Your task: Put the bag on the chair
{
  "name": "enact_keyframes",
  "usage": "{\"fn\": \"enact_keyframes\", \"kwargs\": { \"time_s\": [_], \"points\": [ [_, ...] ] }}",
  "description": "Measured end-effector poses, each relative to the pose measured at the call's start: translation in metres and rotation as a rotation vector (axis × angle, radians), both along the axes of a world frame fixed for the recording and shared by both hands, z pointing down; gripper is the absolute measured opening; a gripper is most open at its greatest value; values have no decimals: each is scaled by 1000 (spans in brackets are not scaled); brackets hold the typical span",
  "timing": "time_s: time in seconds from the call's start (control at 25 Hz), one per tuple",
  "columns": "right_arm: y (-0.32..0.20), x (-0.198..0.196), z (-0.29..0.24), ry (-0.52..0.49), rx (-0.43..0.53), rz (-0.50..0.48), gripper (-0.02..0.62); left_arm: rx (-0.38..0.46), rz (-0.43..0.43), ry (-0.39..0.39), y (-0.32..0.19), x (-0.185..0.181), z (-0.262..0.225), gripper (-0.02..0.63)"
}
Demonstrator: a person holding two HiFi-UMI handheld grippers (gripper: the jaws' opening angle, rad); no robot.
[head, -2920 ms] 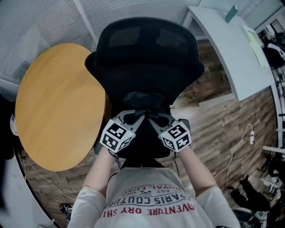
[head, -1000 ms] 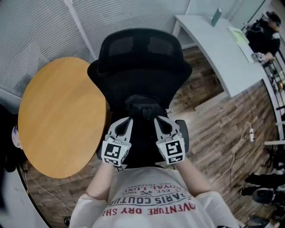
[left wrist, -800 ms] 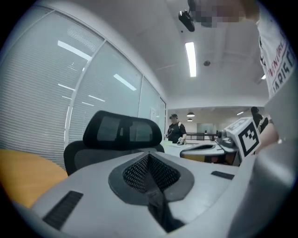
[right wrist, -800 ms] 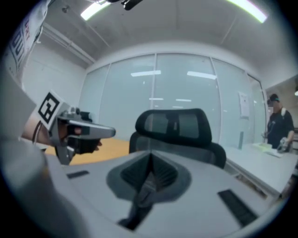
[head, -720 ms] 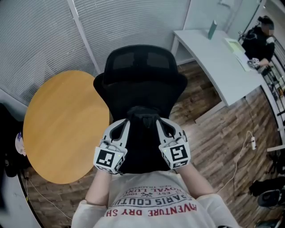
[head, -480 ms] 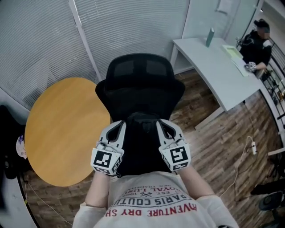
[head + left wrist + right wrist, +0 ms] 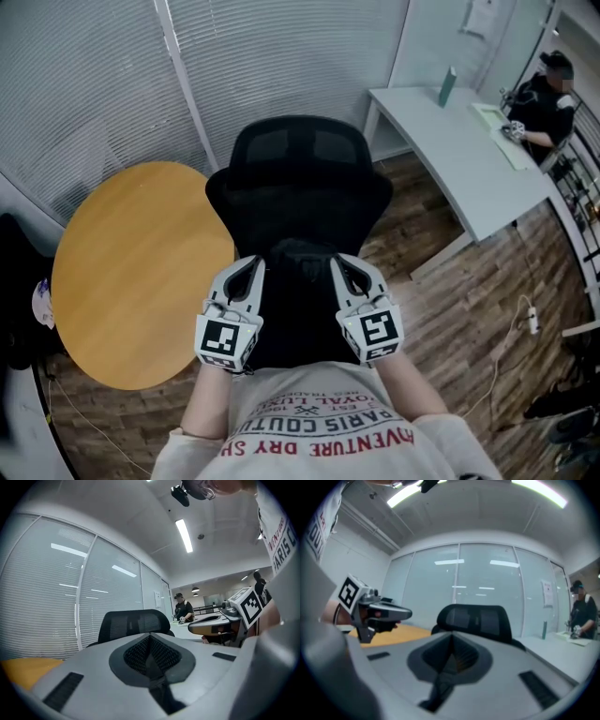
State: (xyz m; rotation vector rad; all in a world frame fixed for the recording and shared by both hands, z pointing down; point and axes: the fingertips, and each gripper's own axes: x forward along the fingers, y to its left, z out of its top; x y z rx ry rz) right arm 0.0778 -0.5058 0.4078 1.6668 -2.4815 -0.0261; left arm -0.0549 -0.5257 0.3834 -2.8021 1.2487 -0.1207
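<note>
Seen from the head view, a black office chair (image 7: 298,183) stands right in front of me. A black bag (image 7: 300,286) lies on its seat, hard to tell from the dark cushion. My left gripper (image 7: 255,266) and right gripper (image 7: 337,264) hover side by side above the bag's two sides, apart from it. Both are shut with nothing between the jaws. The left gripper view looks over the shut left gripper (image 7: 150,638) at the chair back (image 7: 133,624). Beyond the shut right gripper (image 7: 451,640), the right gripper view shows the chair back (image 7: 474,618).
A round wooden table (image 7: 131,272) stands close to the chair's left side. A white desk (image 7: 469,150) with a green bottle (image 7: 451,86) runs along the right, and a person (image 7: 544,98) sits at its far end. Blinds cover the glass wall behind. A cable (image 7: 525,319) lies on the wood floor.
Both grippers have drawn back from the top of the bag, where their tips met, and now sit parallel and apart. The head view has tipped up and shows more of the room.
</note>
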Motion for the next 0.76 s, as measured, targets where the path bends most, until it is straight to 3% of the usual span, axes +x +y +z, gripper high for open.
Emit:
{"fn": "enact_keyframes", "kwargs": {
  "time_s": [0.24,0.44,0.76],
  "points": [
    [-3,3,14,-5,-36,8,26,-52,-25,-2,-7,-4,12,20],
    [-8,7,24,-23,-72,28,26,-98,-2,-62,-10,-3,31,20],
    [-8,3,32,-28,-98,34,26,-118,-1,-26,-13,-5,35,20]
  ]
}}
